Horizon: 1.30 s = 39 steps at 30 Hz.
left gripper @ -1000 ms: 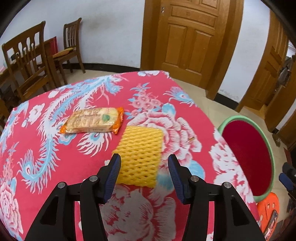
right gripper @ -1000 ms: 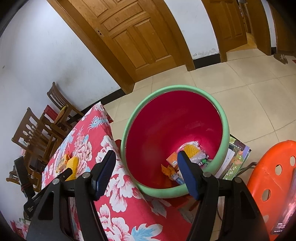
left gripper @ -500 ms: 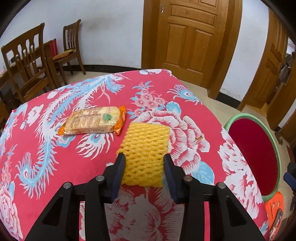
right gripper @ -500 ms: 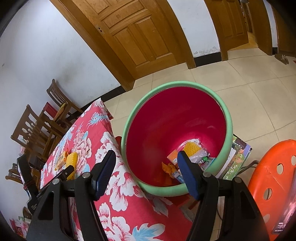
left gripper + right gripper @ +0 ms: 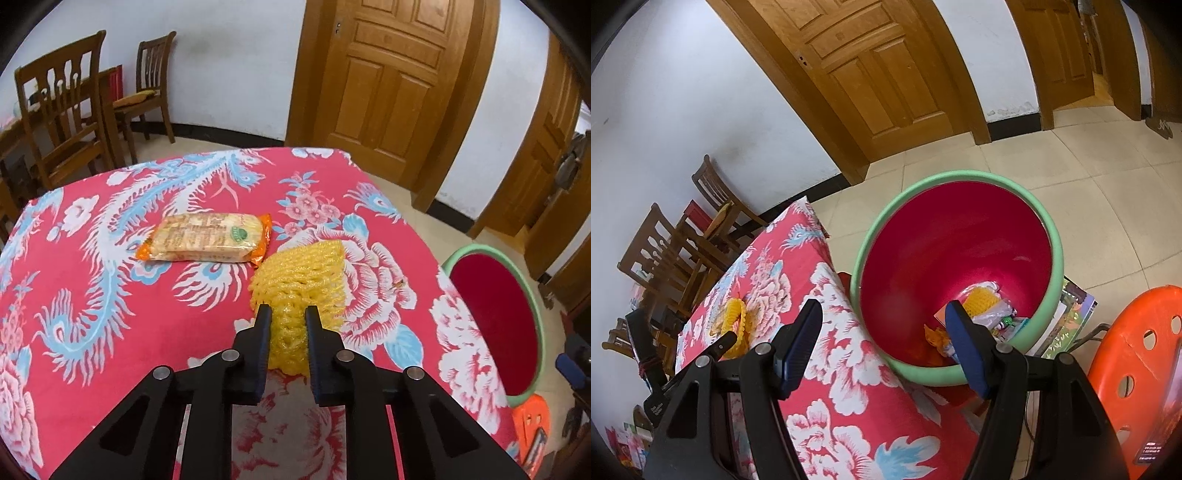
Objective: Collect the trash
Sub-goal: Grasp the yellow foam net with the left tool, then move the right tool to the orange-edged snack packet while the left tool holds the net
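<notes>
**Foam net pinched on the table, bin waiting at the right**

While the snack packet lies flat on the red floral tablecloth at the left, the yellow foam net sits just beside it, its near end bunched and squeezed between the clenched jaws of the left gripper. Whether the net is lifted off the cloth is hard to tell. Further right, beside the table edge, stands the green-rimmed red bin with wrappers at its bottom. Over it hangs the right gripper, jaws spread wide and grasping nothing. An orange stool stands at the far right.
</notes>
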### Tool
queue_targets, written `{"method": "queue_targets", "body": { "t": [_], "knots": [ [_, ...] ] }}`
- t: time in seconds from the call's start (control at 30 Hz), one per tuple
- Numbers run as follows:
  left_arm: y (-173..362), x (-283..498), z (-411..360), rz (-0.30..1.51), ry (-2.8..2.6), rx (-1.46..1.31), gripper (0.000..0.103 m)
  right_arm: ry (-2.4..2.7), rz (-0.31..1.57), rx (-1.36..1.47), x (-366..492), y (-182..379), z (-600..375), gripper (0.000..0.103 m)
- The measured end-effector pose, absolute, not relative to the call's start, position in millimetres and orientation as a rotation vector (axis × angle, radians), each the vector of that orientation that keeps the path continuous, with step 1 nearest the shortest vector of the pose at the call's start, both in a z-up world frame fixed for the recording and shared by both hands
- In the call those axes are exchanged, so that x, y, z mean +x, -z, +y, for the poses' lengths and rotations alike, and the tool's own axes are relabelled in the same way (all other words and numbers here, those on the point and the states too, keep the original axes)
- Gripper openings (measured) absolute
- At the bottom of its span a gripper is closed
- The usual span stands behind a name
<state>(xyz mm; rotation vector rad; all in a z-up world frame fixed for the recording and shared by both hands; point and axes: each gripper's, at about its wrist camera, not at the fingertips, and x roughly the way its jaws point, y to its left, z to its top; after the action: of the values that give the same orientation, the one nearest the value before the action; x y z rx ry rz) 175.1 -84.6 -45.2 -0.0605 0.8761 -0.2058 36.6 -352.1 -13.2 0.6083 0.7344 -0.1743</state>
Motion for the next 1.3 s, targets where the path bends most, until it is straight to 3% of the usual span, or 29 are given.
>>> {"method": "queue_targets", "body": {
  "t": [0.53, 1.3],
  "knots": [
    [4.8, 152.3, -15.0, 0.772, 0.121, -0.133, 0.018, 0.048, 0.734, 0.517, 55.4, -15.4, -291.3, 0.07],
    [17.5, 157.4, 78.8, 0.772, -0.053, -0.257, 0.018, -0.174, 0.826, 0.29, 149.0, -13.1, -169.7, 0.07]
  ]
}}
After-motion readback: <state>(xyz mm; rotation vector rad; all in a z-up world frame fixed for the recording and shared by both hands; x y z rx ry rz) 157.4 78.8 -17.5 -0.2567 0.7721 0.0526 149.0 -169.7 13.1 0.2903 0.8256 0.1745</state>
